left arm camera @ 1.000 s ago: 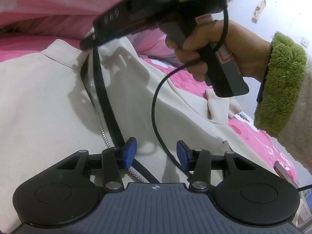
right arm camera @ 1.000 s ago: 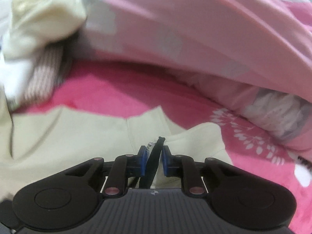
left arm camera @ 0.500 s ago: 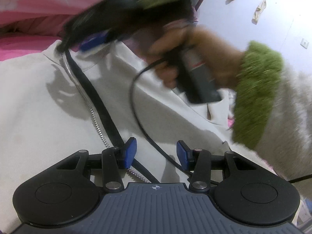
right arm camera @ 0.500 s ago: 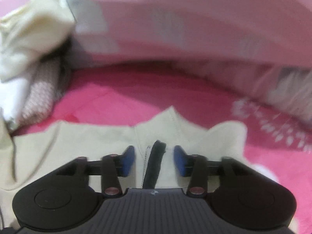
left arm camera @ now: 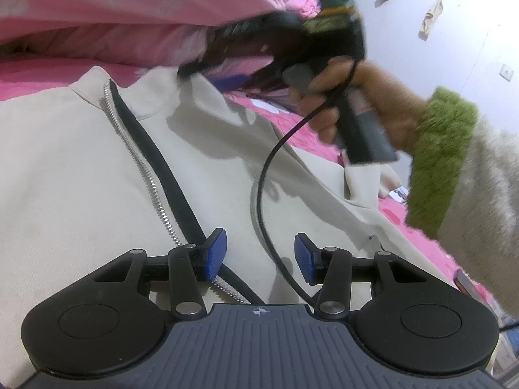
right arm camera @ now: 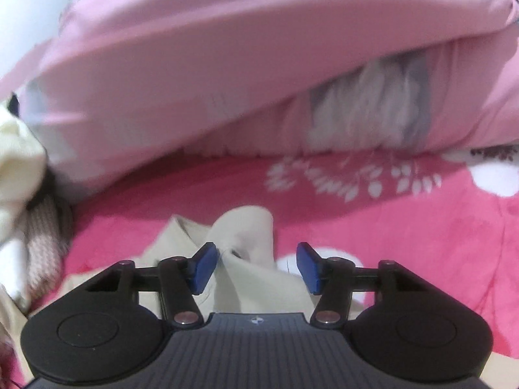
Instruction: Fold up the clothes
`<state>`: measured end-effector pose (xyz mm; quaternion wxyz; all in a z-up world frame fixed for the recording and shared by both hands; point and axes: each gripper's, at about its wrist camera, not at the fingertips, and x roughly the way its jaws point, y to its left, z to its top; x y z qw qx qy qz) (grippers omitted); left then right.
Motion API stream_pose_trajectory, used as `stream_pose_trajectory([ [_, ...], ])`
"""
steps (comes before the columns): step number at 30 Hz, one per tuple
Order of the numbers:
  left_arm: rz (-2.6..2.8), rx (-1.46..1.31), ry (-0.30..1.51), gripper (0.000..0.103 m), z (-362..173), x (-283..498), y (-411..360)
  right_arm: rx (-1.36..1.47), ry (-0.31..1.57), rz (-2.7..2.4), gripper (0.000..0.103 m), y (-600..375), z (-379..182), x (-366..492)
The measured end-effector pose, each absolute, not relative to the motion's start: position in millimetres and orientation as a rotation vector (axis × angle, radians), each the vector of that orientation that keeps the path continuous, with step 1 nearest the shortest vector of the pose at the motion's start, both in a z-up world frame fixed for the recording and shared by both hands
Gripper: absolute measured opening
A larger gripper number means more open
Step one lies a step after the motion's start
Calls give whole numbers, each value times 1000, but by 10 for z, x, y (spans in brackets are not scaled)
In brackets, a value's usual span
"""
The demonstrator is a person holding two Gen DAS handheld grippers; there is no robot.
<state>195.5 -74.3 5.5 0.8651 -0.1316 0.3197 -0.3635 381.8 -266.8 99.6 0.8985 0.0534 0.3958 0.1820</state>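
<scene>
The beige zip jacket is being laid flat on the pink bed. Both tools, left tool and right tool, are being held part-open, empty; the right jaws have just been opening. Soft, light, limp fabric: gripping at collar or hem is being advised.

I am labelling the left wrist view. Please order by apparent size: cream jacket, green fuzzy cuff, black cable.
1. cream jacket, fills most of the view.
2. green fuzzy cuff, though nearness to the camera enlarges it.
3. black cable, long but thin.
</scene>
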Motion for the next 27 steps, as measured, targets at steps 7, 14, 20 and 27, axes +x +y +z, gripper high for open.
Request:
stream_pose_trajectory([
  [7, -762, -277, 670, 46, 75, 1936, -762, -98, 819, 276, 34, -2431, 615, 3854],
  [14, -762, -275, 670, 46, 89, 1883, -791, -10, 749, 249, 30, -2512, 667, 3894],
  [20, -760, -278, 668, 46, 106, 1881, -795, 34, 766, 212, 30, -2538, 513, 4168],
  [27, -760, -280, 669, 46, 94, 1887, -805, 2, 690, 156, 40, -2692, 849, 4018],
])
